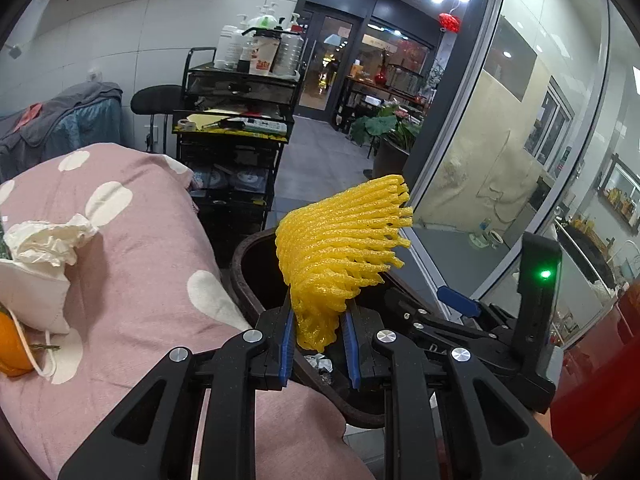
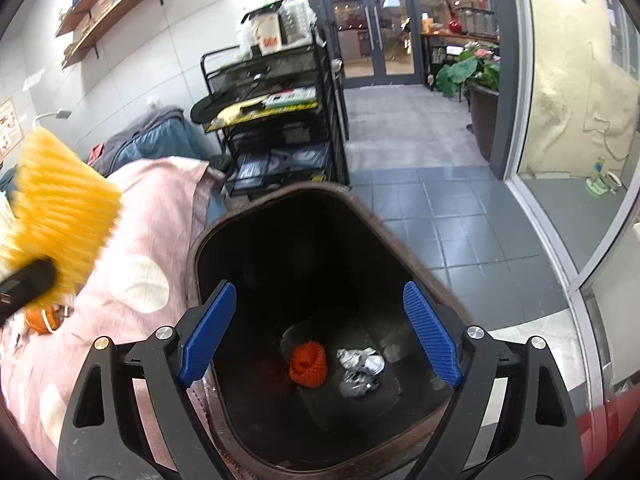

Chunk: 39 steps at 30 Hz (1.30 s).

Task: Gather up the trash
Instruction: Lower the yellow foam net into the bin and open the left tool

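Note:
My left gripper [image 1: 319,320] is shut on a yellow foam fruit net [image 1: 344,248] and holds it up at the near rim of the dark trash bin [image 1: 248,280]. The net also shows blurred at the left of the right wrist view [image 2: 60,208]. My right gripper [image 2: 318,332] is open and empty above the bin's mouth [image 2: 280,196]. Inside the bin lie an orange foam net [image 2: 308,364] and crumpled foil [image 2: 360,364]. A crumpled tissue [image 1: 44,240], a white face mask [image 1: 32,296] and an orange [image 1: 12,344] lie on the pink spotted blanket [image 1: 132,280] to the left.
A black wire cart [image 1: 236,128] with bottles stands behind the bin. A glass partition [image 1: 520,140] runs along the right. Grey tiled floor [image 2: 420,208] lies beyond the bin, with a potted plant [image 2: 476,80] near the doors. The right gripper's body [image 1: 536,300] sits to the right.

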Each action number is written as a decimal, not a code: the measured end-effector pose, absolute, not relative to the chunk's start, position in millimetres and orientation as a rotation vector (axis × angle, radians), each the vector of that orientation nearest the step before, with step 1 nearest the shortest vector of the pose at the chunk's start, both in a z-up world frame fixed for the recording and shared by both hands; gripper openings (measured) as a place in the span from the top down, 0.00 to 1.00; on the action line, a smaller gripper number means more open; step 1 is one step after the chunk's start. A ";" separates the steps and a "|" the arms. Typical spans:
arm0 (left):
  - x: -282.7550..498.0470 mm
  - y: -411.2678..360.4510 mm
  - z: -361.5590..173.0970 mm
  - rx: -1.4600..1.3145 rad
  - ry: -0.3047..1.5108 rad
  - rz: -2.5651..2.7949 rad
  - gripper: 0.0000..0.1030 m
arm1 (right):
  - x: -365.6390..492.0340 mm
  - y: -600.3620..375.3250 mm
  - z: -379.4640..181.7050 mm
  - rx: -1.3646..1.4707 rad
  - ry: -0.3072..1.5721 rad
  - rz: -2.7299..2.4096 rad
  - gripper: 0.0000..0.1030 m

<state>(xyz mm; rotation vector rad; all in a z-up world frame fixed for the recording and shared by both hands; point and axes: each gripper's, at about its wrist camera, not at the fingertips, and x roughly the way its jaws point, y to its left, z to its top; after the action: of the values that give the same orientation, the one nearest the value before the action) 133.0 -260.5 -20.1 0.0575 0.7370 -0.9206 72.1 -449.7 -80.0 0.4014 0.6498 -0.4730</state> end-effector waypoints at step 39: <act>146.8 -352.7 -76.7 0.272 0.867 -0.923 0.06 | 12.4 -522.9 -79.3 0.552 0.600 -0.668 0.11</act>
<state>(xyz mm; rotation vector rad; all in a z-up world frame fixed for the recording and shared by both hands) 146.8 -352.7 -76.7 0.2715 0.8669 -0.9233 12.4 -522.9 -79.3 0.5525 0.6002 -0.6680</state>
